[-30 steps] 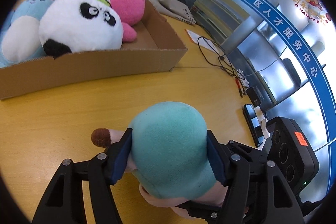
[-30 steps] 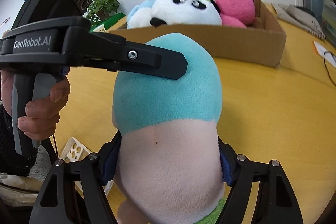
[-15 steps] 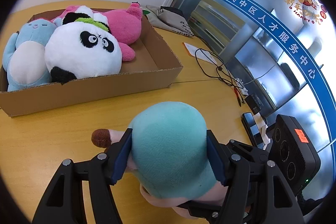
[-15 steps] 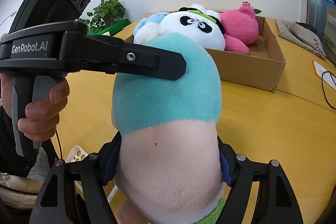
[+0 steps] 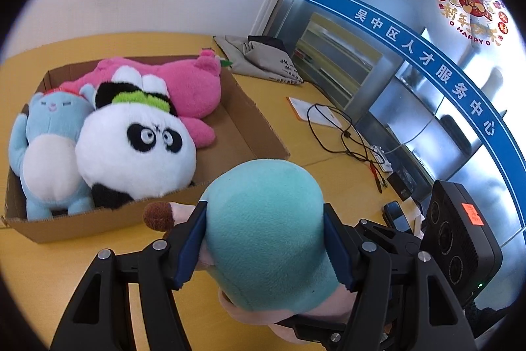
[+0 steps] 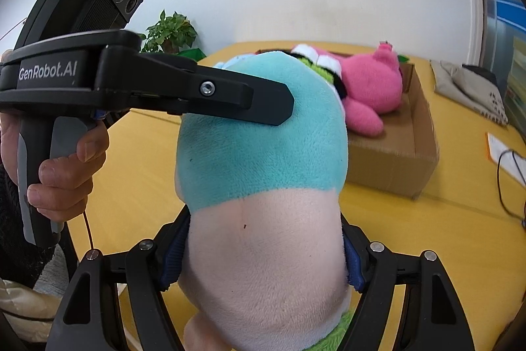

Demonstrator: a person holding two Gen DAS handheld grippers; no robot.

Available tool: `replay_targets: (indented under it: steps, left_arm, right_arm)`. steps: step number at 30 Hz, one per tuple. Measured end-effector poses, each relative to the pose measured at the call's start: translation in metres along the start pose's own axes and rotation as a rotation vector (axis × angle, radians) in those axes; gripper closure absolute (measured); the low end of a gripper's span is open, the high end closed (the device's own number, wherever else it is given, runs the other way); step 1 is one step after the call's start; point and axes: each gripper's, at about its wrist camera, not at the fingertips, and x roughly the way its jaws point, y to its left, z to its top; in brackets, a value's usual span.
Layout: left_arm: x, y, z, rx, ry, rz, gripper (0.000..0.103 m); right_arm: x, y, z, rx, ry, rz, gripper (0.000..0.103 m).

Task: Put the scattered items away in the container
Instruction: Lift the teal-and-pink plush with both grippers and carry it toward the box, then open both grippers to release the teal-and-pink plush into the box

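Both tools hold the teal-and-cream plush toy (image 5: 263, 229): the left tool (image 5: 264, 240) clamps its teal head end, the right tool (image 6: 259, 255) its cream belly. The cardboard box (image 5: 253, 117) lies ahead and to the left, its near wall just beyond the toy, whose long axis points toward it (panda (image 5: 134, 150) fills the near side; open floor lies far right). Compared with a second ago the toy rides higher, with more of the box interior showing.

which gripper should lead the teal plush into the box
Left, probably. The left gripper clamps the teal plush at its box-facing end; the right gripper grips the trailing end. The cardboard box has room beside the panda.
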Motion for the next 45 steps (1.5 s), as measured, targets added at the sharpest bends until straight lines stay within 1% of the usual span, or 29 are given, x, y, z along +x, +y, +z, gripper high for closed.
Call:
replay_targets:
  steps: [8,17,20,23,26,27,32,37,39,42,43,45]
  left_arm:
    - [0.005,0.013,0.044,0.034,-0.039,0.013,0.038]
    - [0.017,0.031,0.108,0.083,-0.09,0.003,0.038]
    - [0.025,0.036,0.125,0.102,-0.106,0.01,0.038]
    - [0.037,0.042,0.135,0.118,-0.114,0.012,0.038]
    - [0.055,0.054,0.147,0.101,-0.104,0.003,0.038]
    - [0.061,0.056,0.151,0.098,-0.099,0.006,0.038]
    - [0.09,0.065,0.158,0.099,-0.059,0.007,0.038]
    - [0.132,0.073,0.152,0.086,0.03,0.021,0.038]
    - [0.154,0.077,0.146,0.066,0.088,0.032,0.038]
    - [0.184,0.081,0.135,0.043,0.174,0.053,0.038]
    - [0.19,0.082,0.132,0.034,0.194,0.052,0.037]
    - [0.192,0.085,0.129,0.018,0.192,0.047,0.032]
  right_arm:
    - [0.017,-0.019,0.043,-0.027,-0.039,-0.006,0.023]
    - [0.033,-0.05,0.099,-0.062,-0.103,-0.035,0.023]
    - [0.042,-0.066,0.117,-0.065,-0.129,-0.039,0.023]
    - [0.052,-0.08,0.128,-0.06,-0.148,-0.036,0.023]
    - [0.064,-0.095,0.136,-0.055,-0.156,-0.039,0.023]
    - [0.063,-0.095,0.135,-0.052,-0.157,-0.038,0.023]
    - [0.087,-0.123,0.142,-0.011,-0.161,-0.029,0.023]
    - [0.108,-0.144,0.127,0.036,-0.128,-0.019,0.023]
    - [0.119,-0.153,0.117,0.054,-0.099,-0.025,0.023]
    - [0.134,-0.164,0.102,0.082,-0.027,-0.046,0.023]
    - [0.138,-0.168,0.097,0.088,-0.001,-0.058,0.023]
    - [0.144,-0.172,0.087,0.097,0.042,-0.077,0.022]
